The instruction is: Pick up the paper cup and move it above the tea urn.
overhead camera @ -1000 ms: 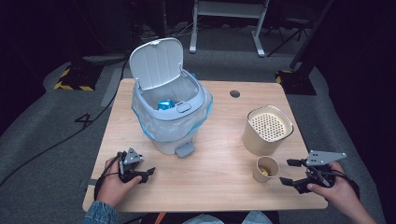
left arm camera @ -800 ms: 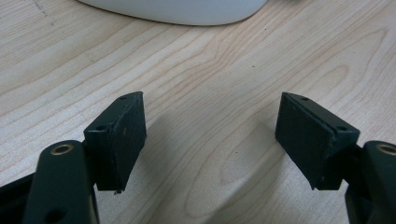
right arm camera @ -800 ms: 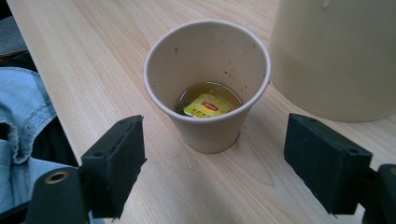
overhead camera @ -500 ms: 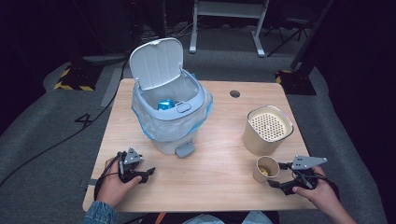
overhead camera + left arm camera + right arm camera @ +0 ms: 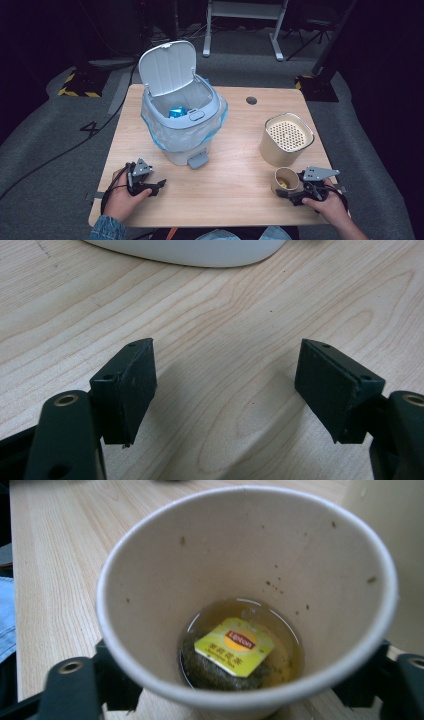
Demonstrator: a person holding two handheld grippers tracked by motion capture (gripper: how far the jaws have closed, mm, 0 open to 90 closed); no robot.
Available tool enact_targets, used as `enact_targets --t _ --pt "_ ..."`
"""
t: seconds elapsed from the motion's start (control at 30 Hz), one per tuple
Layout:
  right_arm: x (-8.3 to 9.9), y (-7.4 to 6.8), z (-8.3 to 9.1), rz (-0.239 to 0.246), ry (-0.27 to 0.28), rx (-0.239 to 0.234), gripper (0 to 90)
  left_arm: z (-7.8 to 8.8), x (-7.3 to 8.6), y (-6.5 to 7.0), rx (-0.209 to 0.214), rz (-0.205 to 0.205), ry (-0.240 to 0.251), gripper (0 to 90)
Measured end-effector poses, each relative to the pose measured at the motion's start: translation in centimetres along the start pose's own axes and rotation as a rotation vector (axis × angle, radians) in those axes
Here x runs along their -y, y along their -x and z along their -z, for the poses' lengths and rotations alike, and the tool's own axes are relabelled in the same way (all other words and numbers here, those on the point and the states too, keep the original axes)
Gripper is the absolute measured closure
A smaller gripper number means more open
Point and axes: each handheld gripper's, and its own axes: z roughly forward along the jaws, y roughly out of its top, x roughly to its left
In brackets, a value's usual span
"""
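So the person had both hands down at the near edge of the wooden table (image 5: 235,175), one gripper in each. The left hand (image 5: 121,192) lay low on the tabletop with the left gripper (image 5: 159,184) pointing roughly sideways toward the middle. Its jaws were spread wide apart with nothing between them, just bare wood grain, and the white base of the pedal bin (image 5: 190,251) sat a little way beyond the jaw tips.

The right hand (image 5: 327,204) was at the near right corner, wrist angled in, pushing the right gripper (image 5: 283,193) up to a small paper cup (image 5: 245,595). The cup sat right between the jaws, one jaw on each side of its wall, but I couldn't tell if they were actually pressing on it or just flanking it. Inside the cup was a bit of tea and a soaked tea bag (image 5: 220,672) with a yellow Lipton tag (image 5: 234,645) on top.

Just beyond that cup stood a taller tan canister (image 5: 285,140) with a perforated top. The bin had its lid (image 5: 166,66) flipped up, with something blue (image 5: 176,112) inside.
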Motion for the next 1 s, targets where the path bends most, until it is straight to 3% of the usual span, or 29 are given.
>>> enact_targets --t 0.4,0.67,1.0 --pt "-0.4 -0.1 0.4 0.010 0.026 0.003 30.5 0.0 0.0 0.0 0.000 0.000 0.000 25.0" --pt "-2.8 -0.8 2.4 0.030 0.062 0.021 31.0 0.0 0.0 0.0 0.000 0.000 0.000 25.0" --pt "-4.8 -0.6 4.3 0.036 0.063 0.037 31.3 0.0 0.1 0.1 -0.001 0.002 0.001 25.0"
